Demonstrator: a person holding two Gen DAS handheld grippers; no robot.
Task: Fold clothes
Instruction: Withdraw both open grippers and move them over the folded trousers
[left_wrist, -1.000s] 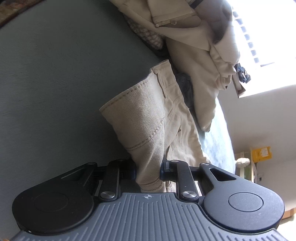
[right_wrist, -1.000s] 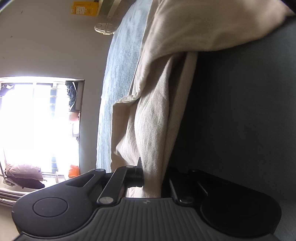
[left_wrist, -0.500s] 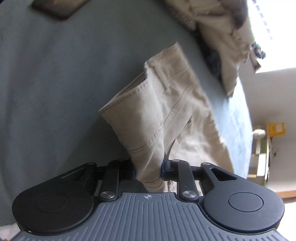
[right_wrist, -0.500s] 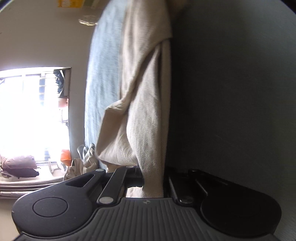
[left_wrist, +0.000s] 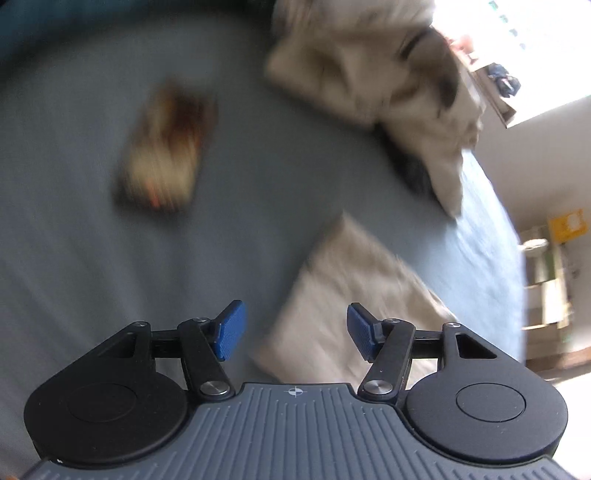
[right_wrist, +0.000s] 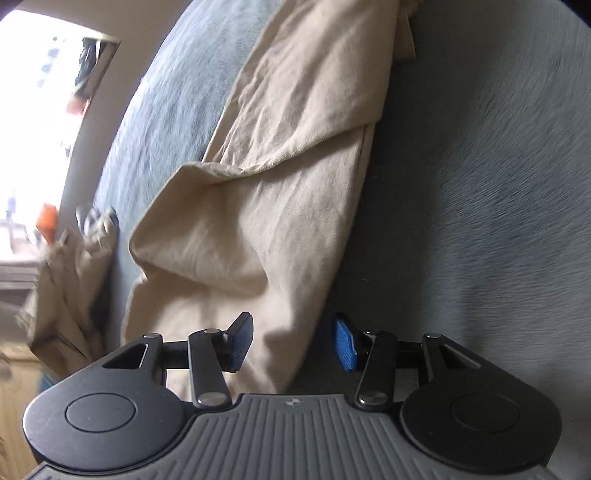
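Left wrist view: left gripper (left_wrist: 293, 330) has just been opening, fingers (left_wrist: 229, 329) released, nothing pinched between them. Beige trousers (left_wrist: 354, 306) lie on the blue-grey bed (left_wrist: 74, 221), just beyond. Far off sits an unfolded clothes pile (left_wrist: 388, 85); a blurred patterned item (left_wrist: 166, 155) lies left. Right wrist view: right gripper (right_wrist: 293, 341) has likewise been opening; cloth passes between the fingers, pads clear of it. Judgement: fold just laid. Recommend smoothing creases and aligning edges before re-gripping for the next fold
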